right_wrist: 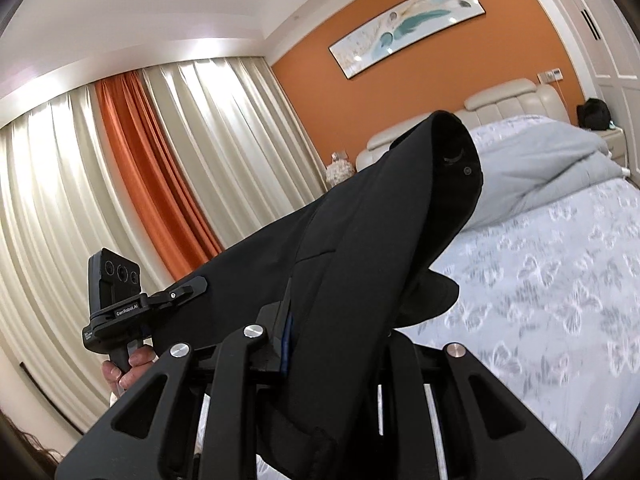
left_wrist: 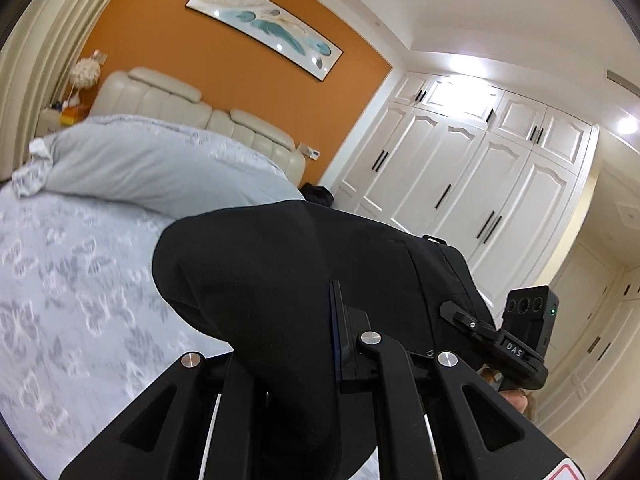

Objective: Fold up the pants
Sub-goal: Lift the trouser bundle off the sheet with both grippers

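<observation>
The pants point(left_wrist: 288, 280) hang in the air above the bed point(left_wrist: 80, 280), black, smooth and fairly heavy-looking, draped in a thick bunch over both of my tools. In the right wrist view I can make out the waistband end point(right_wrist: 456, 160) standing up and curling over, with a small button on its inner face and a pocket seam lower down; the cloth is doubled and uneven, not yet flat.

My left gripper point(left_wrist: 320, 360) has its jaws closed down on a fold of the fabric, which swallows the fingers almost entirely. My right gripper point(right_wrist: 328, 344) is likewise clamped on the cloth, its blue-edged pad pressed against the black material. The two sit near each other, each visible from the other's camera.

I judge this to be the carrying or shaking-out step, before any real fold is laid. Next I would need to spread my two grips apart to pull the waist taut, then lower the garment onto the patterned bedspread point(right_wrist: 540, 300) so the legs lie straight. The grey duvet point(left_wrist: 160, 160) bunched near the headboard point(left_wrist: 168, 100) limits the flat room available.
</observation>
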The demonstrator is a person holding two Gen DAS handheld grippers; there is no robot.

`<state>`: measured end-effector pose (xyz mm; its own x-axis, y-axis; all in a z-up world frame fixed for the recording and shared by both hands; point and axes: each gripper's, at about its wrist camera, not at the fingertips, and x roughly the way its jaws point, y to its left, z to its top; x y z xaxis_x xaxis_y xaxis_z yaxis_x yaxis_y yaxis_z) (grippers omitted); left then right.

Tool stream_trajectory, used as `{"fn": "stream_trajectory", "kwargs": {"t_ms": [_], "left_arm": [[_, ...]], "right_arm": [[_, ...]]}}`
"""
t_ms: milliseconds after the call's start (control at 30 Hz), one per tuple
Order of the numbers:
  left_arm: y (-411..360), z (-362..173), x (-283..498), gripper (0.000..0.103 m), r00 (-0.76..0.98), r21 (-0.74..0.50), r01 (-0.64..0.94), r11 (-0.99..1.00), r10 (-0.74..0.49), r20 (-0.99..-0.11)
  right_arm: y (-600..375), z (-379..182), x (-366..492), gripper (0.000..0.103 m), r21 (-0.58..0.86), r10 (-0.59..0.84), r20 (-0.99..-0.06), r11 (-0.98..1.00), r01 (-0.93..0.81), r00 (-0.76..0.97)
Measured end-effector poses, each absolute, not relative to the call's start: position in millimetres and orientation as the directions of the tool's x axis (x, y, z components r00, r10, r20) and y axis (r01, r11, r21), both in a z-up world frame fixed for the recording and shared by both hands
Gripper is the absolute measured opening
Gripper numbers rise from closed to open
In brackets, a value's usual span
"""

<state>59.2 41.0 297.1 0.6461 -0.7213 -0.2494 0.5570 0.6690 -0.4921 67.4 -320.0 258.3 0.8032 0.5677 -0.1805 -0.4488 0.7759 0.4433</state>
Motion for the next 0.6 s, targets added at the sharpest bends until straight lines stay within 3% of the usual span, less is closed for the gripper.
{"fn": "stream_trajectory", "kwargs": {"t_ms": [333,467,600], "left_arm": [[29.6,280.1,161.3,0.007,0.696,-0.430,0.541,0.723,-0.672,-0.253],[19.9,235.7,219.4,0.007,0.704,-0.412,0.511,0.754,-0.642,-0.302],[8.4,161.6,283.3,0.009,0.692,-0.407,0.470,0.783,-0.613,-0.381]], "right_arm": [[-332.5,235.1,171.7,0.018,0.456,0.560,-0.168,0.774,-0.440,0.811],[-339.0,183.5,234.8,0.019,0.481,0.546,-0.227,0.783,-0.395,0.807],[-350.9,91.5,302.5,0.020,0.537,0.523,-0.337,0.790,-0.296,0.783]]}}
